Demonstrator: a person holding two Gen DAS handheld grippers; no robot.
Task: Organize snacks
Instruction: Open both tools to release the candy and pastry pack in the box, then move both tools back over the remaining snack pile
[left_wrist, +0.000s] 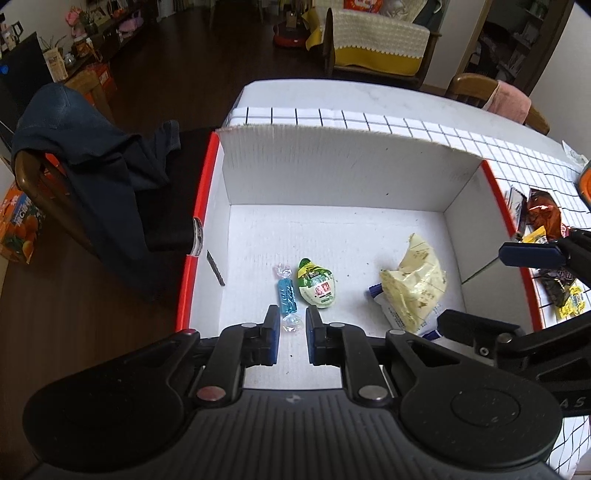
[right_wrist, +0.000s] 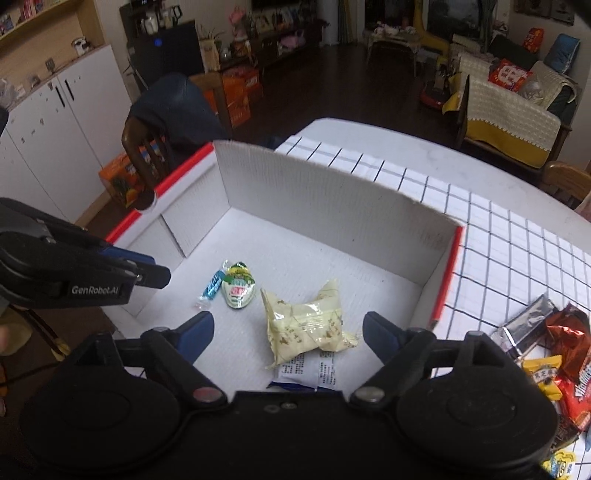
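Note:
A white cardboard box (left_wrist: 332, 162) with red edges sits on the table and also shows in the right wrist view (right_wrist: 332, 199). Inside lie a blue wrapped candy (left_wrist: 287, 299) (right_wrist: 214, 284), a green-and-white snack packet (left_wrist: 317, 288) (right_wrist: 239, 290), a pale yellow packet (left_wrist: 415, 286) (right_wrist: 304, 323) and a white-and-blue packet (left_wrist: 395, 314) (right_wrist: 306, 371) under it. My left gripper (left_wrist: 291, 325) is narrowly open and empty, just above the blue candy's near end. My right gripper (right_wrist: 288, 328) is wide open, its jaws on either side of the yellow packet.
A pile of loose snacks (right_wrist: 554, 354) (left_wrist: 546, 236) lies on the checked tablecloth (right_wrist: 517, 258) right of the box. A wooden chair draped with dark clothing (left_wrist: 92, 166) stands left of the table. A sofa (right_wrist: 509, 114) is behind.

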